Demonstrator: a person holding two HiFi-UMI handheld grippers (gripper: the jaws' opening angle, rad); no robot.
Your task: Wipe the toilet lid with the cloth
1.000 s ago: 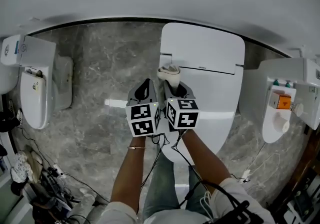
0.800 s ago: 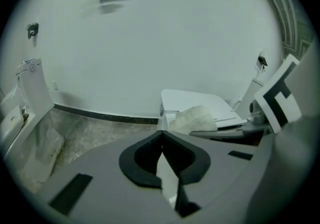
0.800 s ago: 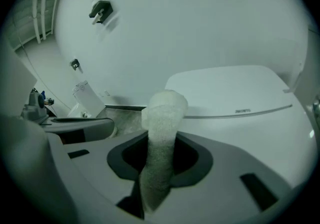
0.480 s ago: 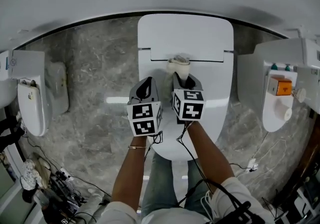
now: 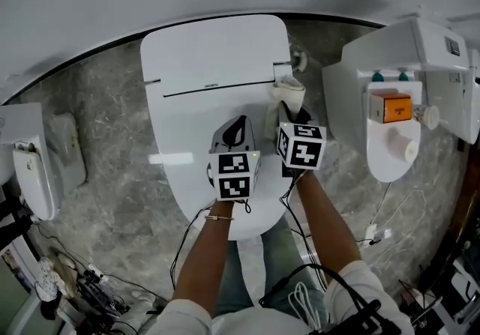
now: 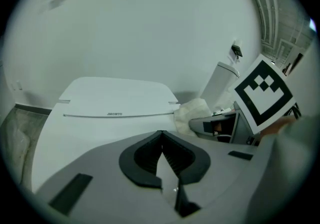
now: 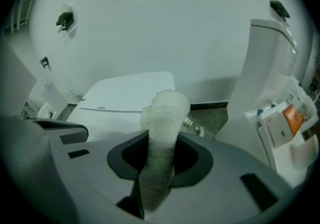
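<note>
right claw [image 5: 291, 115]: grasping the fluffy white cloth [image 5: 288, 91]
left claw [image 5: 234, 130]: clenched, empty
change: cloth swept across to right rear of glossy white toilet lid [image 5: 195, 131]; front probably still unwiped

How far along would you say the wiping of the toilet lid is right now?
Done: the cloth is picked up, clamped in the right gripper. In hand: the cloth hangs at the toilet lid's right rear corner, by the hinge line; contact cannot be told. The left gripper is shut, empty, above the lid. Left: the lid's broad surface; no wiped streaks show.
</note>
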